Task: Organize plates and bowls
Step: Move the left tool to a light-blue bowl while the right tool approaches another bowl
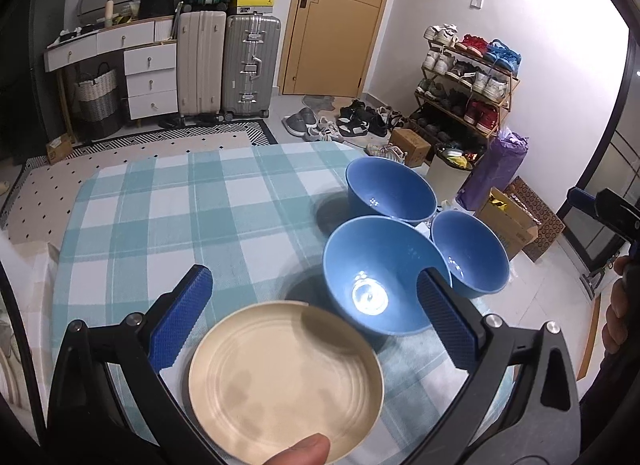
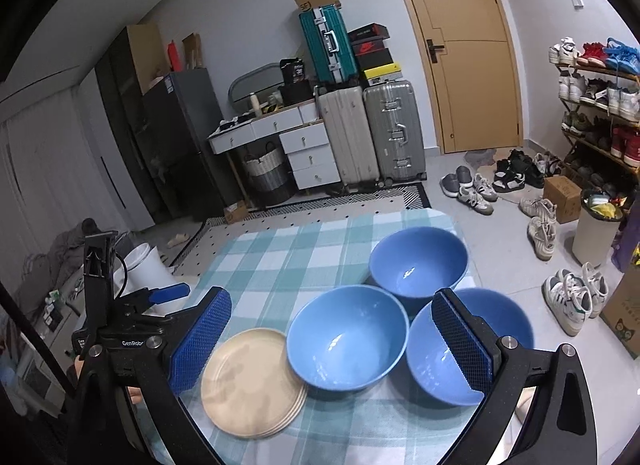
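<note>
A stack of beige plates (image 1: 284,381) (image 2: 252,381) lies at the near edge of the checked tablecloth (image 1: 168,209) (image 2: 280,261). Three blue bowls stand to its right: a middle one (image 1: 380,273) (image 2: 346,341), a far one (image 1: 390,189) (image 2: 418,261) and a right one (image 1: 470,253) (image 2: 472,353). My left gripper (image 1: 316,317) is open and empty, above the plates and the middle bowl. My right gripper (image 2: 332,337) is open and empty, hovering over the middle bowl, its right finger (image 2: 460,341) over the right bowl. The left gripper also shows at the left of the right wrist view (image 2: 160,297).
The table ends just right of the bowls. On the floor beyond are suitcases (image 2: 372,133), a white dresser (image 1: 132,69), a shoe rack (image 1: 468,77), loose shoes (image 2: 572,297), cardboard boxes (image 1: 508,225) and a bin (image 2: 592,233). A thumb (image 1: 300,451) shows at the bottom edge.
</note>
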Motion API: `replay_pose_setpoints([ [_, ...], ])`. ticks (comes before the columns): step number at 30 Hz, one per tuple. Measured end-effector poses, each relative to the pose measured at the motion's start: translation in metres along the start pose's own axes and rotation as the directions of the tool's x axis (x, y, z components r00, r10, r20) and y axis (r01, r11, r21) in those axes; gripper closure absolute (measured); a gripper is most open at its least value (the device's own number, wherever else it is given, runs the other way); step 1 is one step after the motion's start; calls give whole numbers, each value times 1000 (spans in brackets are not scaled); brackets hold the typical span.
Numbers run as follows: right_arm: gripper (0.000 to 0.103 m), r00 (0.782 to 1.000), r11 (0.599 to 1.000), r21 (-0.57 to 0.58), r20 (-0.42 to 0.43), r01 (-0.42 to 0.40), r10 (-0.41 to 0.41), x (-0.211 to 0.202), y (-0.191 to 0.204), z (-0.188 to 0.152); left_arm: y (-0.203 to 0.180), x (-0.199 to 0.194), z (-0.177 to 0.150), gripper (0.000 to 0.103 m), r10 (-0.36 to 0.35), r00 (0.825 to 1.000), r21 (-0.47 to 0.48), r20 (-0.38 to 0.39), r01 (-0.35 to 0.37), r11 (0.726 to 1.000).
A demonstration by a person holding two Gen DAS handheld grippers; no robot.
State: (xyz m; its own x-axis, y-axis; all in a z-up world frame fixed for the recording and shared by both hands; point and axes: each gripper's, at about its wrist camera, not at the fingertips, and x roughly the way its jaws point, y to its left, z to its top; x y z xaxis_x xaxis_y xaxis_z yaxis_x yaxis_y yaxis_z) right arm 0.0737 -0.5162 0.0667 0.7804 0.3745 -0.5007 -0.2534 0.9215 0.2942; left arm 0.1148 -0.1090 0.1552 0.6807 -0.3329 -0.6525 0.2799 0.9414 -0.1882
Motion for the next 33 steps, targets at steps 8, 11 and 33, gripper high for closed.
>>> replay_pose_setpoints([
  [8, 1, 999, 999, 8, -11, 43, -43, 13, -19, 20, -7, 28, 38, 1, -8, 1000, 0, -8, 8, 1000],
  [11, 1, 999, 999, 16, -17, 48, -48, 21, -29, 25, -10, 42, 48, 1, -9, 1000, 1, -15, 9, 1000],
  [33, 1, 984, 990, 48, -126, 132, -125, 105, -102, 37, -29, 181, 100, 1, 5, 993, 34, -119, -1, 999],
])
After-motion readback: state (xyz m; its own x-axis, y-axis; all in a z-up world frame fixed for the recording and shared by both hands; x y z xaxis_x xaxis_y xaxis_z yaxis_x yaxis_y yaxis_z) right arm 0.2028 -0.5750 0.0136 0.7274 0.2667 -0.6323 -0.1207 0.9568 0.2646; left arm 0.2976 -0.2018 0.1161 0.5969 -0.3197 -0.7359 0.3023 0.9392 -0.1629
